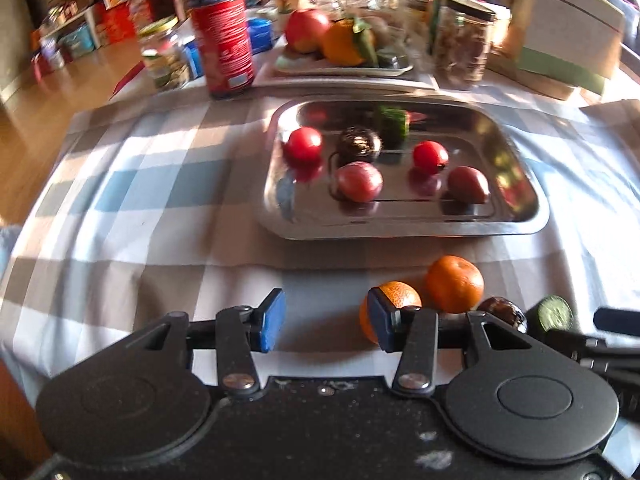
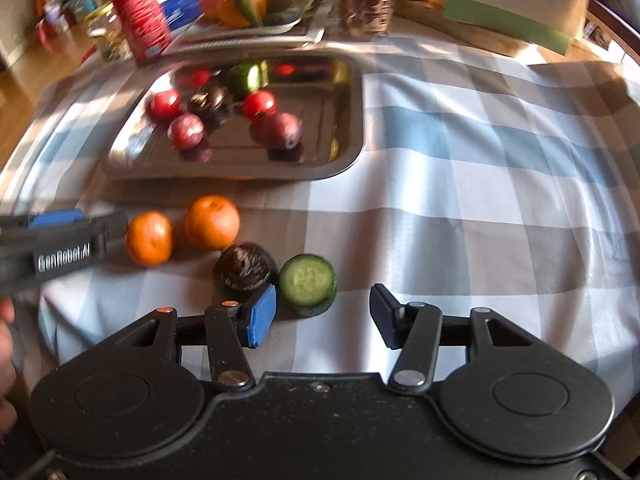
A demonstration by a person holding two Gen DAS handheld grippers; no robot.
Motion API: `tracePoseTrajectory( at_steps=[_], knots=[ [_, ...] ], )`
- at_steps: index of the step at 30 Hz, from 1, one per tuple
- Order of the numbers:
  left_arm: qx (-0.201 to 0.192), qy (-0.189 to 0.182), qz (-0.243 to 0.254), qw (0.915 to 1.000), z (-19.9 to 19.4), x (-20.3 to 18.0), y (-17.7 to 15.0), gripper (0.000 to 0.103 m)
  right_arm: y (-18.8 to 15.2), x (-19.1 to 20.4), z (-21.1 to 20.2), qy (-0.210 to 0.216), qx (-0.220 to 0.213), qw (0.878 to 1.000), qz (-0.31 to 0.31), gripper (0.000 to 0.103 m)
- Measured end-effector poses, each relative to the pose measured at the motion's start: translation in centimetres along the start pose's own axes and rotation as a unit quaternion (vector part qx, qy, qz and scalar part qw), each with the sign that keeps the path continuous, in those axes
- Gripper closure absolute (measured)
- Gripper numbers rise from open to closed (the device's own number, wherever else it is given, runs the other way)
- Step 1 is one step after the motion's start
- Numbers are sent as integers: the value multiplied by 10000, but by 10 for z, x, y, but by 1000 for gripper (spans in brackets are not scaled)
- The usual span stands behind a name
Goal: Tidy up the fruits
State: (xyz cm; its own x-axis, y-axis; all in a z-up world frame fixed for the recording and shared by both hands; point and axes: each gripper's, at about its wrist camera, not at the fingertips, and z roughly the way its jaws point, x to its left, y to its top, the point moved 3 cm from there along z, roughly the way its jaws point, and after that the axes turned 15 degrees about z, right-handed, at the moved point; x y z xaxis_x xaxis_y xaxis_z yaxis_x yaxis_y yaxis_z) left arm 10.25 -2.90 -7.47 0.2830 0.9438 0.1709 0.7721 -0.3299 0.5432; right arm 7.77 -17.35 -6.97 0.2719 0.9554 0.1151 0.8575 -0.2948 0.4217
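A steel tray (image 1: 516, 224) (image 2: 348, 156) on the checked cloth holds two red tomatoes (image 1: 305, 144), two purple-red fruits (image 1: 359, 181), a dark round fruit (image 1: 358, 143) and a cucumber piece (image 1: 392, 120). In front of the tray lie two oranges (image 2: 149, 238) (image 2: 212, 222), a dark fruit (image 2: 245, 266) and a cucumber slice (image 2: 307, 280). My left gripper (image 1: 326, 320) is open and empty, its right finger just in front of the near orange (image 1: 400, 294). My right gripper (image 2: 322, 316) is open and empty, just short of the cucumber slice.
Behind the tray stand a red can (image 1: 223, 40), a glass jar (image 1: 164, 54), a jar of nuts (image 1: 464, 44) and a plate (image 1: 344, 68) with an apple and an orange. A cardboard box (image 1: 568, 36) sits at the back right. The left gripper's body (image 2: 52, 246) shows in the right wrist view.
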Motion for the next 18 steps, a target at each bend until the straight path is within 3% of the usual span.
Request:
tracePoseTrajectory(
  at_steps=[8,14,18],
  knots=[
    [229,40,-249,9994,4,12,-3,55,-9,13,13,-276,-282,9967,-704,47],
    [-78,62,-255,9996,-6,14,-1,55,-7,13,23,-187,-156,9981,-558,57],
    [-133,-151,-179,9996,-9,10,0,55,-6,12,25,-152,-89,9990,-422,57]
  ],
)
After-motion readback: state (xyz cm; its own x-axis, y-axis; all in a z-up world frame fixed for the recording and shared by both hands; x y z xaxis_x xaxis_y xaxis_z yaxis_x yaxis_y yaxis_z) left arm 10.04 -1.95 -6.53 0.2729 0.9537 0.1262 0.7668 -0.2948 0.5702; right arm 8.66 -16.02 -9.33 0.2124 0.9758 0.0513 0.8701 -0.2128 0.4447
